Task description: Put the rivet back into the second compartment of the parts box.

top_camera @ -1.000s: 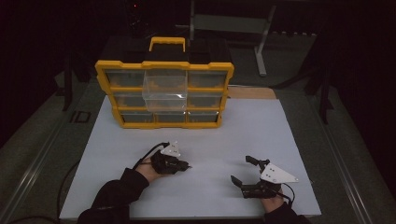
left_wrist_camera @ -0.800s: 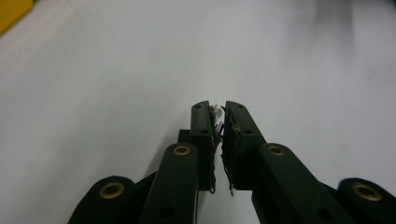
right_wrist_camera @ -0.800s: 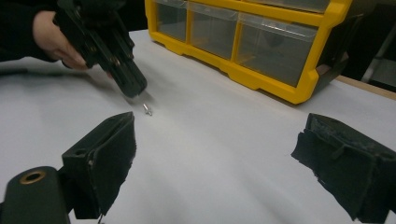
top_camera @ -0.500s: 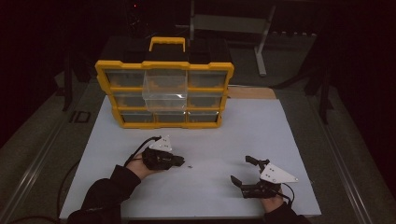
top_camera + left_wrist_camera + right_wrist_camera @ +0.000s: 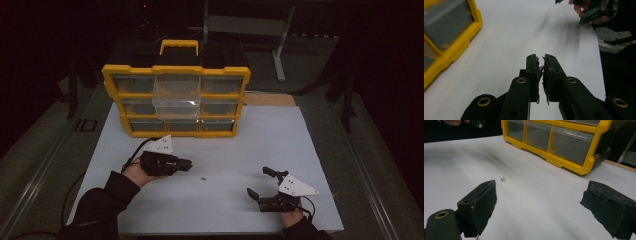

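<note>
A yellow organizer (image 5: 176, 71) with clear drawers stands at the back of the white board; its top middle drawer (image 5: 176, 97) is pulled out toward me. A tiny silver screw (image 5: 203, 178) (image 5: 502, 178) lies on the board between the two hands. My left gripper (image 5: 189, 164) (image 5: 541, 58) hovers left of the screw and points right, its jaws shut pad to pad; I cannot make out anything between the frayed pads. My right gripper (image 5: 257, 181) (image 5: 540, 195) rests at the front right with wide open, empty jaws facing the screw and the organizer (image 5: 564, 160).
The white board (image 5: 260, 135) has free room between the organizer and the hands. A strip of wood (image 5: 267, 99) lies at its back right. Dark floor and metal stand legs (image 5: 280, 55) surround the table. The other hand's gripper (image 5: 594, 12) appears far off in the left gripper view.
My left hand has lifted off the board and shifted slightly back and left with its jaws still shut. The right hand has not moved.
</note>
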`<move>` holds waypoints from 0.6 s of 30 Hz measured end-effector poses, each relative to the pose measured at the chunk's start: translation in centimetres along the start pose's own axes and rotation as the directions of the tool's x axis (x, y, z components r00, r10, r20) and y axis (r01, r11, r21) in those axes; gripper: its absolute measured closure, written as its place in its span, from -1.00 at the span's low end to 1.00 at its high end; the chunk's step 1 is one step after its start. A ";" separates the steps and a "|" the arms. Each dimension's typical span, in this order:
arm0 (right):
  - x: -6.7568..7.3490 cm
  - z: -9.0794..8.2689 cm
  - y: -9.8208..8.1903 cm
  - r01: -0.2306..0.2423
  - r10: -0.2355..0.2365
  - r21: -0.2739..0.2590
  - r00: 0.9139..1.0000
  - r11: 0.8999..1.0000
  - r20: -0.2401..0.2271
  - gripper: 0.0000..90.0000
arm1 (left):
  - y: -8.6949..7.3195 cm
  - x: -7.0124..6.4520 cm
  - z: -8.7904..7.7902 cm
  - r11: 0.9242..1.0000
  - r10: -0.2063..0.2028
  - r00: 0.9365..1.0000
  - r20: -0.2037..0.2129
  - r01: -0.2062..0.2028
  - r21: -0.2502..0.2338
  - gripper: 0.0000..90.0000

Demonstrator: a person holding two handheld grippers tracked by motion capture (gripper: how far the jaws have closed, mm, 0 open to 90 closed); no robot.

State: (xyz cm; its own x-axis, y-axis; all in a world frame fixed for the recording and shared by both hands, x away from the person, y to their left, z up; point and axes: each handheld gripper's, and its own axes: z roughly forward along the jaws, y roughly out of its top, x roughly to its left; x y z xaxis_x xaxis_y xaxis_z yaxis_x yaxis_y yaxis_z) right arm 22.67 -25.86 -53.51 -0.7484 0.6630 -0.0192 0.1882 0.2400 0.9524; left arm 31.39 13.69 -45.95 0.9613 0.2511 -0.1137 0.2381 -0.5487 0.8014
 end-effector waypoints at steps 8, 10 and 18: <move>0.0 0.0 0.0 0.000 0.000 0.000 1.000 1.000 0.000 -0.77 | 1.8 0.2 -2.7 0.999 0.009 1.000 -0.009 -0.009 -0.042 0.82; 0.0 0.0 0.0 0.000 0.000 0.000 1.000 1.000 -0.001 -0.77 | 2.3 0.3 -3.4 0.999 0.020 1.000 -0.022 -0.021 -0.047 0.82; 0.0 0.1 0.0 0.001 -0.001 0.003 1.000 1.000 -0.003 -0.77 | 4.4 0.3 -5.6 0.996 0.053 0.997 -0.048 -0.056 -0.067 0.82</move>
State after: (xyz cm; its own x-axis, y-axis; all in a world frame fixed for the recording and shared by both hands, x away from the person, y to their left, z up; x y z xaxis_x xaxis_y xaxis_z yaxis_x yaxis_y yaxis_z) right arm 22.74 -25.83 -53.54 -0.7505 0.6606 -0.0196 0.1892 0.2431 0.9514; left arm 31.93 15.84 -39.17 0.9648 0.2594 -0.0428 0.1738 -0.5071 0.8442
